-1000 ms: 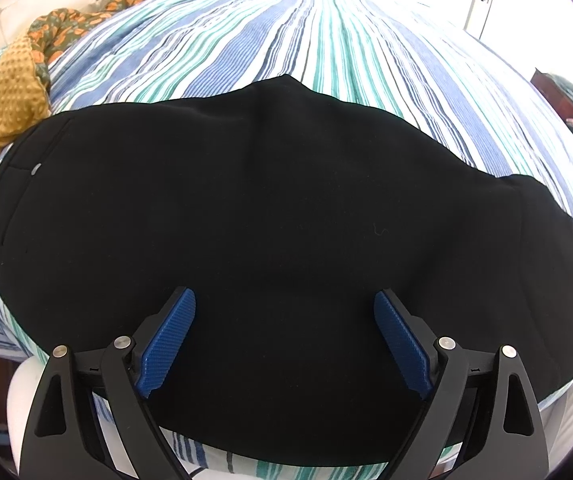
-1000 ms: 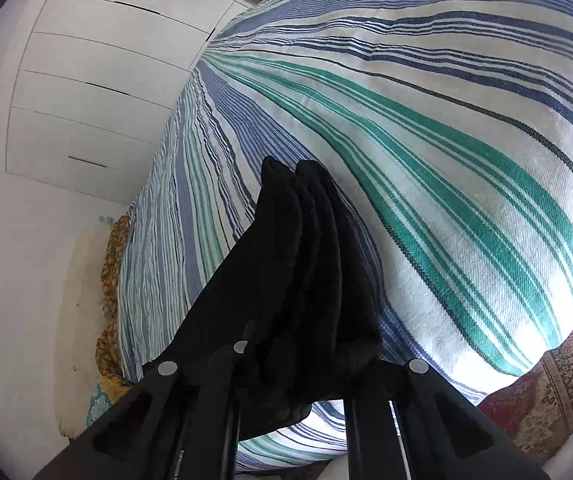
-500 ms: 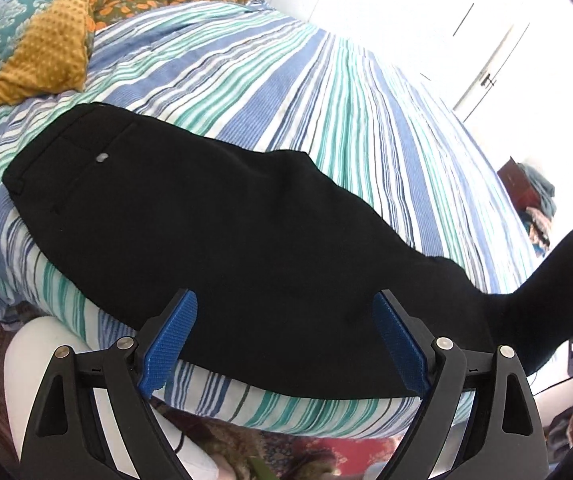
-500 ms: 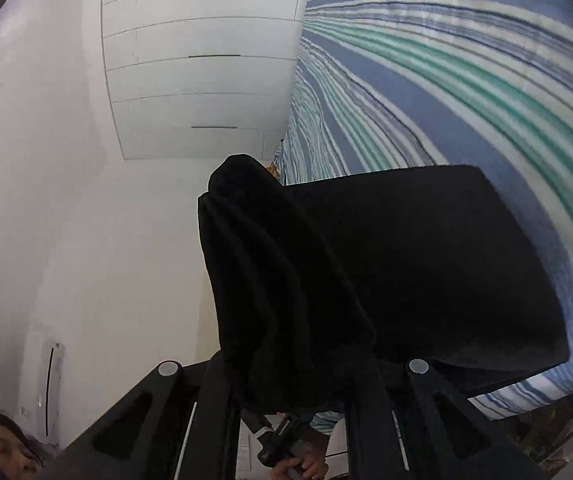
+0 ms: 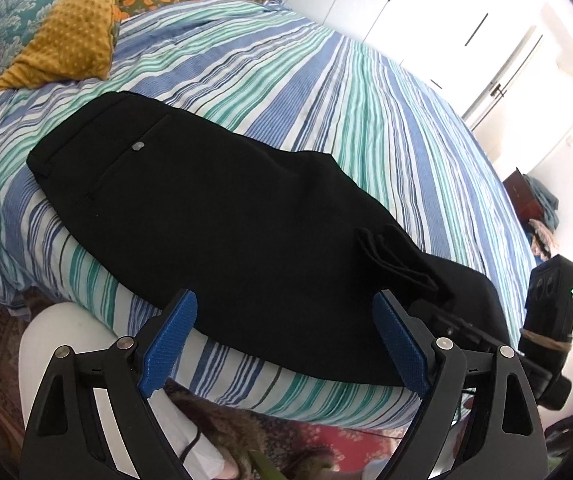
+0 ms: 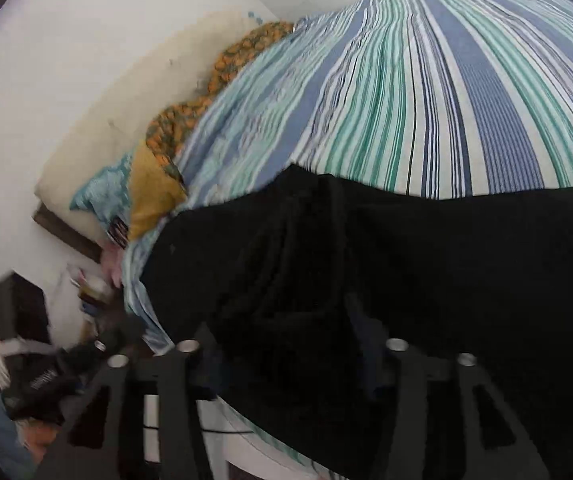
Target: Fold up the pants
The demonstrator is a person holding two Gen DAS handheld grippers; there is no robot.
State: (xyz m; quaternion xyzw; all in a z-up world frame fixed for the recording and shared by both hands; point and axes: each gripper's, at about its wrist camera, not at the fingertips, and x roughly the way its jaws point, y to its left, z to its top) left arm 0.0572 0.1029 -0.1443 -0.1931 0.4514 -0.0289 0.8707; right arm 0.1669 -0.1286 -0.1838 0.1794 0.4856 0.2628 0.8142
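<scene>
My left gripper (image 5: 286,344) hangs wide open, empty, above black pants (image 5: 222,216) on the striped bed (image 5: 366,92). My right gripper (image 6: 286,344) has just been opening, folded leg cloth still between its jaws.

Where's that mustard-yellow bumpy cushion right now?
In the left wrist view, the mustard-yellow bumpy cushion sits upper left on the striped bedspread, beyond the black pants.

Black pants (image 5: 222,216) on a blue, teal and white striped bedspread (image 5: 326,92); mustard dotted pillow (image 5: 70,44).
</scene>
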